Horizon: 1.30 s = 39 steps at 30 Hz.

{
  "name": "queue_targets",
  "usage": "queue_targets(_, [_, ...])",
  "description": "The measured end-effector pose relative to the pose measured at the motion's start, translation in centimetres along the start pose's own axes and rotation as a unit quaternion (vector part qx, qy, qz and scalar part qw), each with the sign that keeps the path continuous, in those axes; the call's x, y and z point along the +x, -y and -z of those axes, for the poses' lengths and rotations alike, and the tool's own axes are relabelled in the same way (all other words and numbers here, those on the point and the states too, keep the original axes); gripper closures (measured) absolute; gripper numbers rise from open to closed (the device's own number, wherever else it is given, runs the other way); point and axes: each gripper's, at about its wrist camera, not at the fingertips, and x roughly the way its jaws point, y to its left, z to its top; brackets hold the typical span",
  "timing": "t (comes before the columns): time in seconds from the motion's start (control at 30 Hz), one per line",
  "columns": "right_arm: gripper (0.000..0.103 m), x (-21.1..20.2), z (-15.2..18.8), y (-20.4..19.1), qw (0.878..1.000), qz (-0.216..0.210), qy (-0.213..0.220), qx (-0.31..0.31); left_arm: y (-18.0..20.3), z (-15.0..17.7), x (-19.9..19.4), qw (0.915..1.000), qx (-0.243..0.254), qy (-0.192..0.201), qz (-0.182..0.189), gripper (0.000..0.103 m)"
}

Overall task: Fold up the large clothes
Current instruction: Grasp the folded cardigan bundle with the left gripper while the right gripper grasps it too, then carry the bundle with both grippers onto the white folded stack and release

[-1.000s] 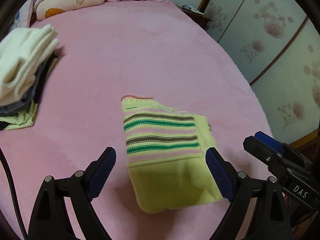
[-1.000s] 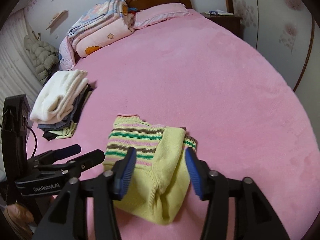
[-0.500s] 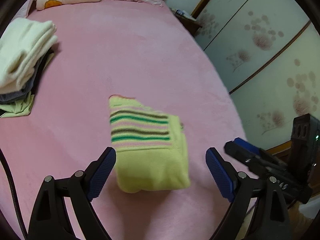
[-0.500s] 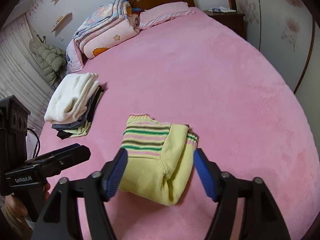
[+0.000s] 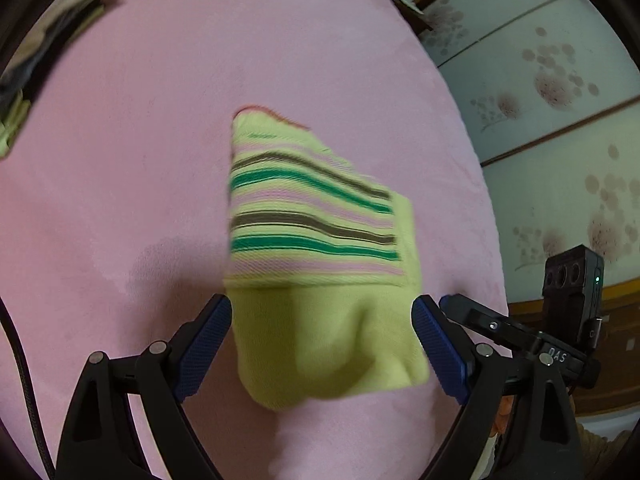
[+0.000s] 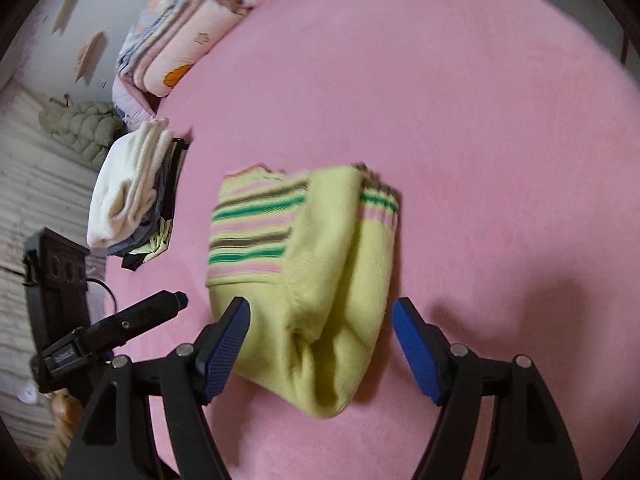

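Note:
A folded yellow-green sweater (image 5: 320, 264) with green, brown and pink stripes lies on the pink bed (image 5: 160, 120). It also shows in the right wrist view (image 6: 312, 280). My left gripper (image 5: 322, 344) is open, its blue pads on either side of the sweater's near plain end, not gripping it. My right gripper (image 6: 320, 348) is open too, straddling the same near end. The right gripper appears at the right in the left wrist view (image 5: 500, 328), and the left gripper at the left in the right wrist view (image 6: 120, 328).
A stack of folded clothes (image 6: 132, 192) topped by a white garment sits at the bed's left side. Folded quilts and pillows (image 6: 184, 44) lie at the head. A flowered wardrobe wall (image 5: 560, 120) runs along the right edge.
Both grippers have moved forward and down over the sweater, so its near end now sits between each pair of open pads. The sweater itself has stayed in place.

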Motion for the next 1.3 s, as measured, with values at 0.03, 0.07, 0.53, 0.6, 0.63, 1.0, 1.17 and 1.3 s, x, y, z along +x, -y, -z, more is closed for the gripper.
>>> queue_targets(0.03, [0.029, 0.4, 0.0, 0.5, 1.000, -0.008, -0.006, 0.008, -0.6, -0.1, 0.6, 1.0000, -0.009, -0.003, 0.001, 0.012])
queue_targets(0.07, [0.029, 0.9, -0.1, 0.9, 1.000, -0.015, -0.012, 0.017, -1.1, -0.2, 1.0, 0.9998, -0.017, -0.005, 0.008, 0.012])
queue_targets(0.53, [0.029, 6.1, -1.7, 2.7, 0.991, -0.109, -0.061, 0.053, -2.2, -1.3, 4.2, 0.9985, -0.022, -0.024, 0.045, 0.012])
queue_targets(0.6, [0.027, 6.9, -2.1, 2.5, 0.989, -0.120, -0.068, 0.055, -2.4, -1.3, 4.8, 0.9982, -0.021, -0.033, 0.045, 0.012])
queue_targets(0.63, [0.027, 7.1, -2.3, 2.5, 0.989, -0.121, -0.069, 0.054, -2.6, -1.3, 5.2, 0.9979, -0.024, -0.039, 0.046, 0.012])
queue_targets(1.0, [0.054, 7.7, -3.1, 1.4, 0.990, -0.114, -0.084, 0.004, -1.9, -1.6, 6.0, 0.9985, -0.022, -0.032, 0.039, 0.037])
queue_targets(1.17, [0.060, 6.0, -3.1, -0.1, 0.992, -0.101, -0.080, -0.017, 0.5, -1.3, 3.5, 0.9996, -0.010, -0.025, 0.011, 0.043])
queue_targets(1.3, [0.061, 3.5, -2.8, -1.8, 0.992, -0.100, -0.079, -0.023, 2.2, -0.4, -0.2, 0.9998, -0.009, -0.019, 0.001, 0.043])
